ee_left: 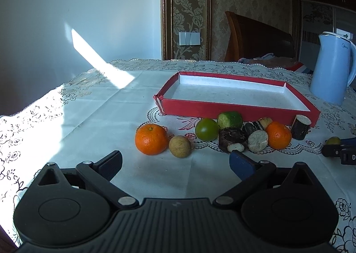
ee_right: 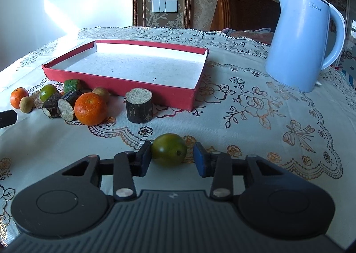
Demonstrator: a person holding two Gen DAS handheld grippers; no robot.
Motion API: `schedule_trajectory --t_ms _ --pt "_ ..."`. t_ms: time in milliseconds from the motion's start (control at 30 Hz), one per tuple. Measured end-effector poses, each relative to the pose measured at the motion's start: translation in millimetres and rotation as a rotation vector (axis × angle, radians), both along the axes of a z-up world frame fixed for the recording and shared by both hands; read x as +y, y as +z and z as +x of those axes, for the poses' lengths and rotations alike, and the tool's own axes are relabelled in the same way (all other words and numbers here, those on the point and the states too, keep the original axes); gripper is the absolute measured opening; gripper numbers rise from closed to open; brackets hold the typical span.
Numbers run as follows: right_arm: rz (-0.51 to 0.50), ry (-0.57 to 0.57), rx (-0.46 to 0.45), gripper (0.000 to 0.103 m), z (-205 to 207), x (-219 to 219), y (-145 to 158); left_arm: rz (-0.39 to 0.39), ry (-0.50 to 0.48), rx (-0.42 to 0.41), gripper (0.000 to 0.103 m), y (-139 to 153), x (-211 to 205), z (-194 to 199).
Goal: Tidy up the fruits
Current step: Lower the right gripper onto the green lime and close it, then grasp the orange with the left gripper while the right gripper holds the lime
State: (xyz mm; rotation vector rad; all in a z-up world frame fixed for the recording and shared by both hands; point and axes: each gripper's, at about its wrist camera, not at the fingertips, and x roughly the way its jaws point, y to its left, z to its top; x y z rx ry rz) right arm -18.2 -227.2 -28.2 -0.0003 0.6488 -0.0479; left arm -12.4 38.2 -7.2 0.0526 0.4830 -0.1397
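Right now the right tool (ee_right: 172, 157) straddles a green fruit (ee_right: 169, 149) lying on the table (ee_right: 233, 141); the left pad touches it, the right pad stands just clear, so it is not yet clamped. Its dimpled end faces the right pad, its long axis running pad to pad. Well beyond lies the red tray (ee_right: 115, 80). Meanwhile the left tool (ee_left: 175, 163) hangs spread wide, holding nothing.

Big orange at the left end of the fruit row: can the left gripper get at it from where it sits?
Probably yes. The left gripper stands open, and only bare tablecloth lies between it and the big orange. The small tan fruit touching the orange's right side could crowd one finger.
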Motion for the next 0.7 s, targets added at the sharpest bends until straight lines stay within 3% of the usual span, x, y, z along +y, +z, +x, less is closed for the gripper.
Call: schedule_trajectory --t_ms 200,467,700 --pt "0.024 0.012 -0.004 0.03 1 -2 0 0.001 -0.012 -0.008 0.103 1 5 6" --pt "0.038 0.013 -0.01 0.03 0 -3 -1 -0.019 -0.033 0.018 0.102 3 17 31" --pt "0.06 0.015 -0.014 0.031 -1 -6 -1 -0.038 0.025 -0.006 0.102 12 40 46"
